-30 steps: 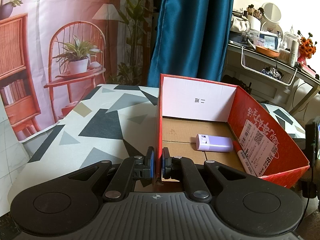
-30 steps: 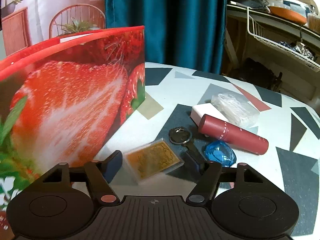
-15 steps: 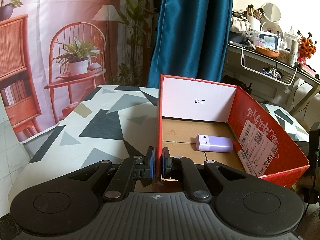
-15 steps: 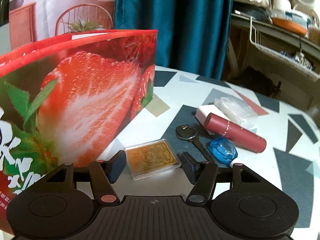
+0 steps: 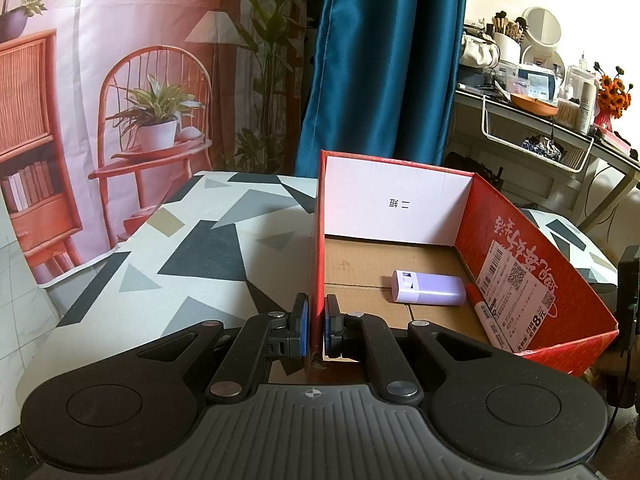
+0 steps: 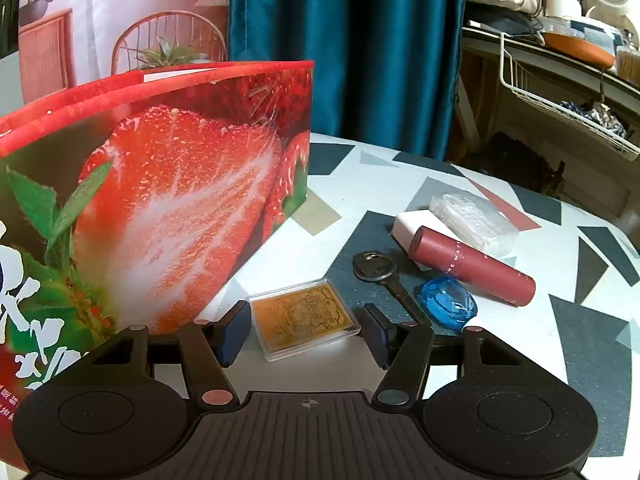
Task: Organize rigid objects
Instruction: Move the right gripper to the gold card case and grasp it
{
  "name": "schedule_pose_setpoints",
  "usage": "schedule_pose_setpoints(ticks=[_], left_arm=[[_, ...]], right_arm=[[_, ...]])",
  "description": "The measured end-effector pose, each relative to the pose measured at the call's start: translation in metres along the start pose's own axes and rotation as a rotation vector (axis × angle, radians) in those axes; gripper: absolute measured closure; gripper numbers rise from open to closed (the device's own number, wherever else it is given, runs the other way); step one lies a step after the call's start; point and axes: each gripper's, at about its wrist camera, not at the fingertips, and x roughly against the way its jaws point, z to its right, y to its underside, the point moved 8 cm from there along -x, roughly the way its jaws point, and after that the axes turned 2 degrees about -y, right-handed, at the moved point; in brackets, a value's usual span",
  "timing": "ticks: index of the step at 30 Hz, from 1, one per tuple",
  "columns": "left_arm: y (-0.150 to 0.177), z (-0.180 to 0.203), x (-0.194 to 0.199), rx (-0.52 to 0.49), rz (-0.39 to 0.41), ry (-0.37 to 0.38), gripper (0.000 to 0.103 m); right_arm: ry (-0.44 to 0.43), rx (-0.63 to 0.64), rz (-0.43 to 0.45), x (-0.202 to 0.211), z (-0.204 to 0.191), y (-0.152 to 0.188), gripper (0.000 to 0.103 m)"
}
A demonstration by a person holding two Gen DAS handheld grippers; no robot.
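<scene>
My left gripper [image 5: 316,314] is shut on the left wall of the red cardboard box [image 5: 520,240]. Inside the box lie a lilac case [image 5: 428,288] and a red marker [image 5: 480,309] along the right wall. In the right wrist view the box's strawberry-printed side [image 6: 160,184] fills the left. My right gripper [image 6: 305,332] is open and low over the table. A gold card in a clear case [image 6: 308,314] lies flat between its fingers, close to both pads. Beyond it are a key [image 6: 376,270], a blue clear piece [image 6: 448,306] and a maroon tube [image 6: 472,266].
A white block [image 6: 412,226] and a clear plastic packet [image 6: 472,218] lie behind the tube on the patterned tablecloth [image 6: 580,344]. A blue curtain [image 6: 360,48] hangs behind the table. A cluttered shelf with a wire basket [image 6: 560,104] stands at the right.
My right gripper has come forward and lower, so the gold card now lies between its fingers, and the jaws have narrowed slightly. The left gripper and the box have not moved.
</scene>
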Motion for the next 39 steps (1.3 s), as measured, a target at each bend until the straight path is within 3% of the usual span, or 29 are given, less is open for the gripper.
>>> schedule_pose_setpoints(ticks=[12,21,26,39], left_arm=[[0.000,0.000,0.000,0.000,0.000,0.000,0.094],[0.000,0.000,0.000,0.001,-0.001,0.000,0.094],[0.001,-0.001,-0.001,0.006,-0.004,0.001,0.094],[0.001,-0.001,-0.002,0.006,-0.008,0.004,0.094]], right_arm=[[-0.007,-0.053,0.049,0.011,0.006,-0.002,0.048],[-0.033,-0.011,-0.009,0.001,-0.003,0.001,0.046],[-0.067,-0.001,-0.038,-0.008,-0.003,-0.006,0.038],[-0.055,-0.025,-0.012,0.002,-0.001,0.000,0.049]])
